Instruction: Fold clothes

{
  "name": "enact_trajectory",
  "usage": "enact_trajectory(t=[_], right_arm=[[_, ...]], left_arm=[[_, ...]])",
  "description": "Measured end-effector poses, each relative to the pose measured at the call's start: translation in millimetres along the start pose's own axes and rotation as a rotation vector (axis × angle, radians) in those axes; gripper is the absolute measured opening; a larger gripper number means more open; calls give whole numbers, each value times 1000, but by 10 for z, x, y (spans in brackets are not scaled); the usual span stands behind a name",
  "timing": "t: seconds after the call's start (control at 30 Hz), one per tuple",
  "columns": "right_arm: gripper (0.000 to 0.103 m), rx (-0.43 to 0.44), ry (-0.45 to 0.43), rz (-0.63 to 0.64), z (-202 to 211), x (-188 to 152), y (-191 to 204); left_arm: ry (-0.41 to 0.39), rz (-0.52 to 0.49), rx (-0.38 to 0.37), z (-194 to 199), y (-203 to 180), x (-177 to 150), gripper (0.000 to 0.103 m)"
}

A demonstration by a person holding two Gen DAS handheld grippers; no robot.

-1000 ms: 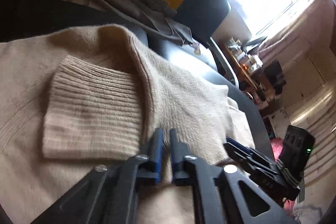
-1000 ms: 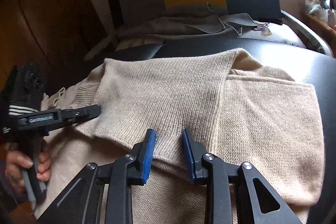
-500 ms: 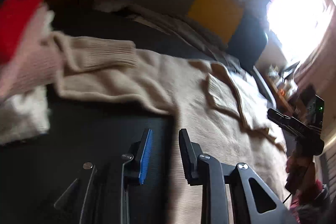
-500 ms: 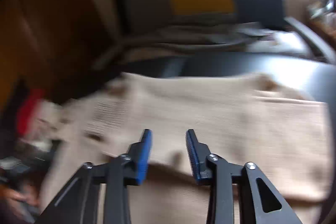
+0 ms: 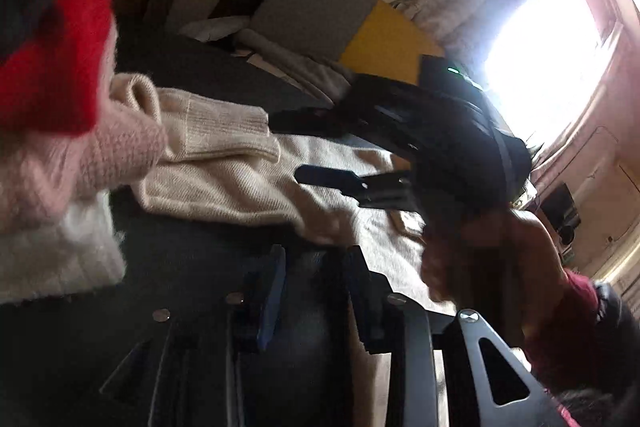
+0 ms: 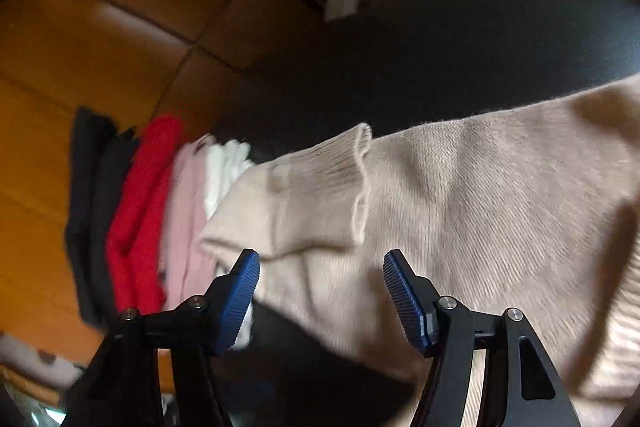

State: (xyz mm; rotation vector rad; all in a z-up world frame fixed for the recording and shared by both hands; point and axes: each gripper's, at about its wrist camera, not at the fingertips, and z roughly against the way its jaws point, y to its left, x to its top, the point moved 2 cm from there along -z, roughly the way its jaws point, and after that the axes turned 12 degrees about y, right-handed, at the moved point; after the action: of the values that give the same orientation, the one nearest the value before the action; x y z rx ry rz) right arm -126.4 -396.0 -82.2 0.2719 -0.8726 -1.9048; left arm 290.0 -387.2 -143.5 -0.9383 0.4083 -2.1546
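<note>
A beige knit sweater point(image 6: 480, 187) lies partly folded on a black padded seat point(image 6: 460, 43); its ribbed cuff point(image 6: 340, 163) points left. It also shows in the left wrist view point(image 5: 224, 171). My right gripper point(image 6: 320, 291) is open, its jaws wide apart just above the sweater's left edge, empty. It also shows in the left wrist view point(image 5: 316, 147), open over the sweater, held by a hand. My left gripper point(image 5: 316, 279) is open and empty, low over the black seat just short of the sweater's near edge.
A stack of folded knitwear stands at the left: black, red point(image 6: 140, 211), pink and white point(image 5: 48, 247) pieces. Wooden cabinet doors point(image 6: 100, 27) lie behind it. A grey and yellow cushion point(image 5: 352, 23) and loose grey cloth sit at the seat's back. A bright window point(image 5: 552, 55) is at the right.
My right gripper has swung left toward the sweater's cuff and opened wider. My left gripper opened from nearly shut, pulled back off the sweater to the seat edge.
</note>
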Motion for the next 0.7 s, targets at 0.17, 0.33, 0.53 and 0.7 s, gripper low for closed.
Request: enact_trajectory(t=[0.17, 0.33, 0.53, 0.7], right_arm=[[49, -5, -26, 6, -133, 68, 71], [11, -130, -17, 36, -255, 172, 126], [10, -153, -169, 97, 326, 198, 247], [10, -219, -308, 144, 1143, 93, 288]], left_arm=[[25, 43, -28, -65, 106, -75, 32], [30, 74, -21, -94, 176, -98, 32], [23, 53, -43, -131, 67, -26, 34], [15, -10, -109, -307, -323, 227, 38]])
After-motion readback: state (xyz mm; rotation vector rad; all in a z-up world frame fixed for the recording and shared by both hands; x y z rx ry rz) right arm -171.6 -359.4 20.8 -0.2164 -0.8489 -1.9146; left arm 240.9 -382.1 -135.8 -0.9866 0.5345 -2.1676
